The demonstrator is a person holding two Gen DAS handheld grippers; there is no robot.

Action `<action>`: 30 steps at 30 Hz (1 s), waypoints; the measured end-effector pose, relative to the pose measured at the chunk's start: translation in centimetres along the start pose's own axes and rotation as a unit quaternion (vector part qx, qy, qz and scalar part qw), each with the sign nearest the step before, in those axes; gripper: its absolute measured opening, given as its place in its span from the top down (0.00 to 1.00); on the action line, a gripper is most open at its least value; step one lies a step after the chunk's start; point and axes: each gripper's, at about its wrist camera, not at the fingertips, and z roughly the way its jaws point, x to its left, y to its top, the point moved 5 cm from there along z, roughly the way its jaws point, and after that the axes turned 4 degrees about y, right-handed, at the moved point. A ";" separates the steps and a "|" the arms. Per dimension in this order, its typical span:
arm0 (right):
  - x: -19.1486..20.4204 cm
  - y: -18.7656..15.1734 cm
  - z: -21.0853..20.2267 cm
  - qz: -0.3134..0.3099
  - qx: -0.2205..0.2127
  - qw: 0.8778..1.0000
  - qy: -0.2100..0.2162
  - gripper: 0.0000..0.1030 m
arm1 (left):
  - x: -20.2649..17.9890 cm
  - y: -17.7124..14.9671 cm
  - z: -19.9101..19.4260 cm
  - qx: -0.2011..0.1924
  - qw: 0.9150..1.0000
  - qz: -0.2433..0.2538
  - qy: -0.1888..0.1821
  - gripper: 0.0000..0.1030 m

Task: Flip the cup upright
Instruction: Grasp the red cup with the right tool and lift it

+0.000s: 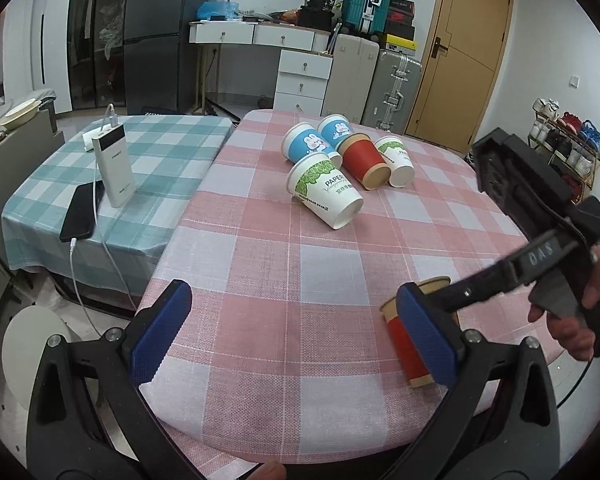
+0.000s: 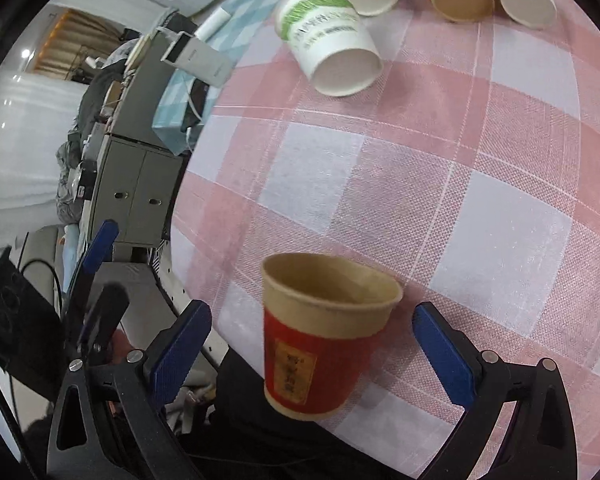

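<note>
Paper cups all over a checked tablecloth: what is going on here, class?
A person holds tongs in each hand. A red paper cup with a tan rim stands upright near the edge of the pink checked tablecloth, between the open right tongs, which do not touch it. The left tongs are open and empty. Five more paper cups lie on their sides farther back.

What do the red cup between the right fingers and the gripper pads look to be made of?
Red cup: seemingly paper, matte; rolled tan rim, plain kraft-brown inside, printed red wall with a label.
Right gripper pads: blue, finely ribbed, dull; probably rubber or printed plastic, the look leaves it open. They stand apart from the cup.
</note>
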 end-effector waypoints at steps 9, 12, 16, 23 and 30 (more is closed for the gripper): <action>-1.7 1.1 1.7 0.042 0.041 0.998 0.017 0.23 | 0.6 -0.5 1.3 0.018 1.000 -0.019 -0.007 0.01; -2.1 1.3 1.6 0.051 0.042 0.997 0.036 0.37 | 0.4 -0.5 1.5 0.022 1.000 -0.014 -0.005 0.01; -2.5 1.4 -0.1 0.044 0.020 0.998 0.051 0.38 | -0.1 -0.4 1.8 0.026 0.999 -0.012 -0.014 0.01; -4.0 1.4 -5.6 0.032 -0.079 0.994 0.067 0.38 | -2.3 0.3 3.1 0.042 0.999 -0.003 -0.034 0.01; -6.3 0.1 -12.9 -0.005 -0.236 0.971 0.029 0.38 | -6.5 2.2 4.6 0.033 0.998 0.028 -0.045 0.01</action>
